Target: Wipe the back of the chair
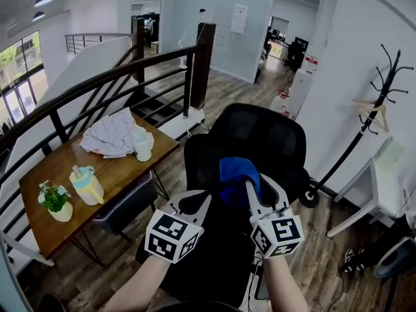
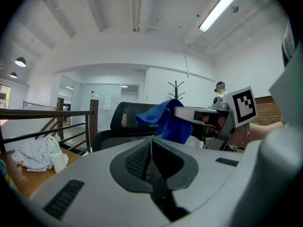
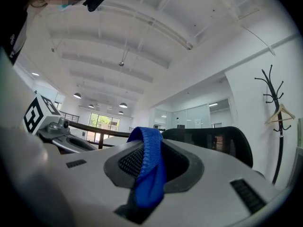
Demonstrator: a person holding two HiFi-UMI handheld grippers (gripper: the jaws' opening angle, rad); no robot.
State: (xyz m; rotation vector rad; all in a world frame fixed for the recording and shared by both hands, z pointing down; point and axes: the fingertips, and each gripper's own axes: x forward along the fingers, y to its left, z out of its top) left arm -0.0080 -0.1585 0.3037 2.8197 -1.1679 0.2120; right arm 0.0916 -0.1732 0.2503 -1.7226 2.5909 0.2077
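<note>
Pinching blue cloth btwn right gripper fingers, near chair back.

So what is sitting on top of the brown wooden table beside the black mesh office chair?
A crumpled striped cloth, a white cup, a pale blue and yellow pitcher and a small potted plant. Anything beneath the cloth is covered.

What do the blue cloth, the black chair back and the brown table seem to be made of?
Blue cloth: soft fabric, perhaps microfibre; ribbed weave shows.
Black chair back: apparently mesh, matt; light shows through it.
Brown table: wood or wood-look top, satin; faint grain.
</note>
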